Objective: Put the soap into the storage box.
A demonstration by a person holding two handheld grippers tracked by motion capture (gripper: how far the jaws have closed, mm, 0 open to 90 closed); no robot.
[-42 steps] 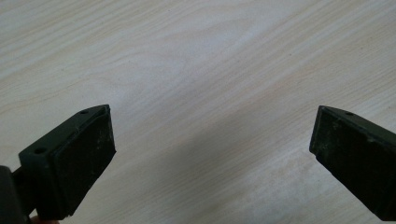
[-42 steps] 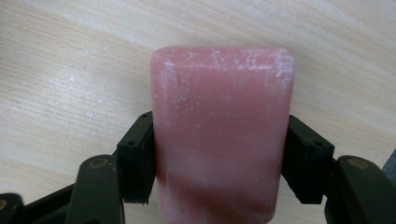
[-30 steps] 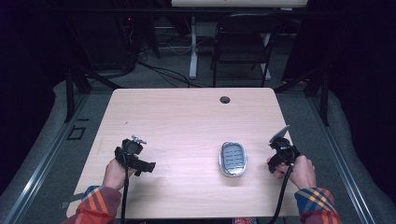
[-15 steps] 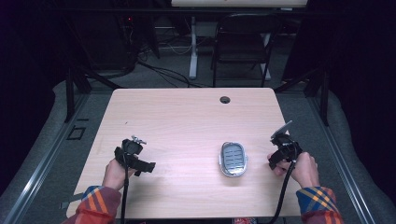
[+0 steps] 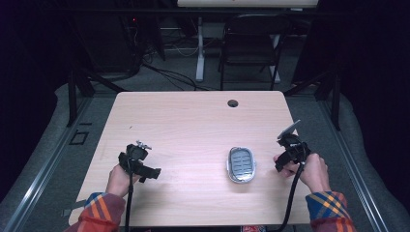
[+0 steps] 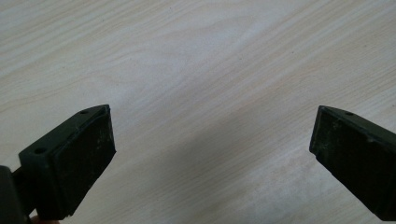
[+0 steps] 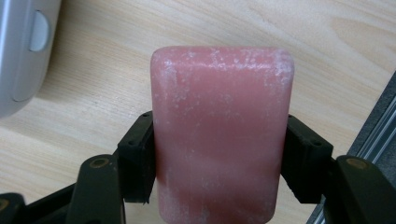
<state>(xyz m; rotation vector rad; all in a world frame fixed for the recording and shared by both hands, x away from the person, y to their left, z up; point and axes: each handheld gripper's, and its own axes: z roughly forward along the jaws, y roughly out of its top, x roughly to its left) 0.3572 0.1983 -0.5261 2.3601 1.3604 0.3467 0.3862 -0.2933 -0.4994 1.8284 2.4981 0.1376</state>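
Pale wooden table lies under your grippers: your right gripper clamps a pink soap beside the dish; your left gripper gapes empty.

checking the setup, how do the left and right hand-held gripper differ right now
The left hand-held gripper has its jaws spread wide with nothing but bare table between them; the right hand-held gripper is closed on a pink soap bar. The left sits far from the grey soap dish, the right just beside it. Both are black, hand-held, and trail a cable.
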